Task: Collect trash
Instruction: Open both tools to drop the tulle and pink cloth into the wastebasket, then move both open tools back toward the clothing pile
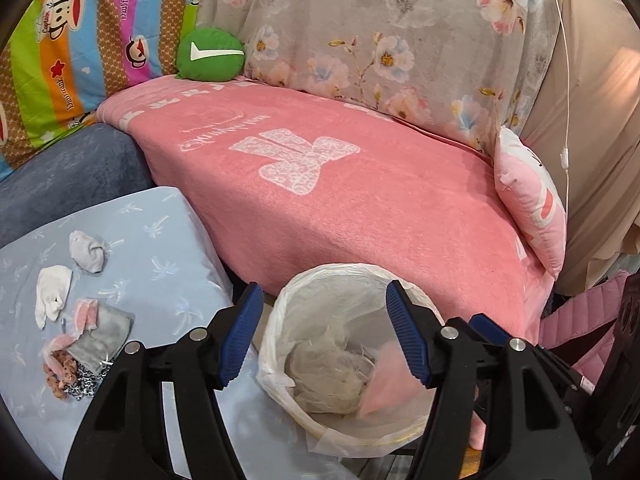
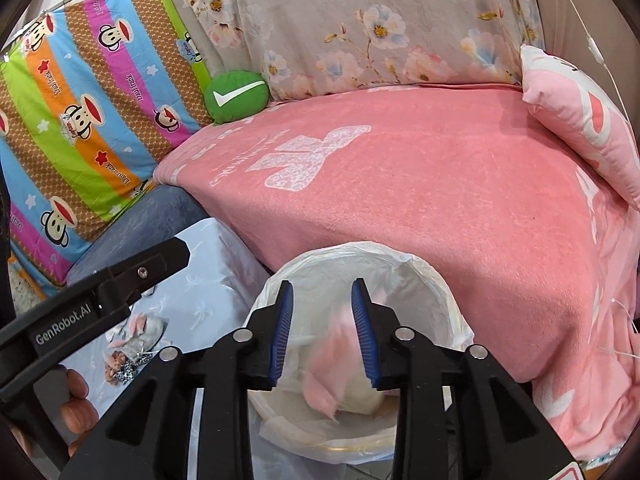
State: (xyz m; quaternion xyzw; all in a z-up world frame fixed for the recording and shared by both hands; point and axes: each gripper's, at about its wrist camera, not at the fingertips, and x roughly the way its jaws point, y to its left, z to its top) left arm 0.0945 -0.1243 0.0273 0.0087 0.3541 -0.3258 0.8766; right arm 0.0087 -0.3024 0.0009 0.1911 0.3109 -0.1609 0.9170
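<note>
Trash bin already holds a pink scrap, both grippers' fingers apart and empty, more scraps left at 9 o'clock.

A pink scrap below my right tongs is motion-blurred, its shape unreadable. My tongs' arms hide the bin's near rim.

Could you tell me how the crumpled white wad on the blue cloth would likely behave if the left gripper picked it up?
The crumpled white wad looks soft and creased, so it would probably squash between the fingers and feel light. Its irregular, flattened shape suggests it would slide on the blue cloth, not roll.
</note>
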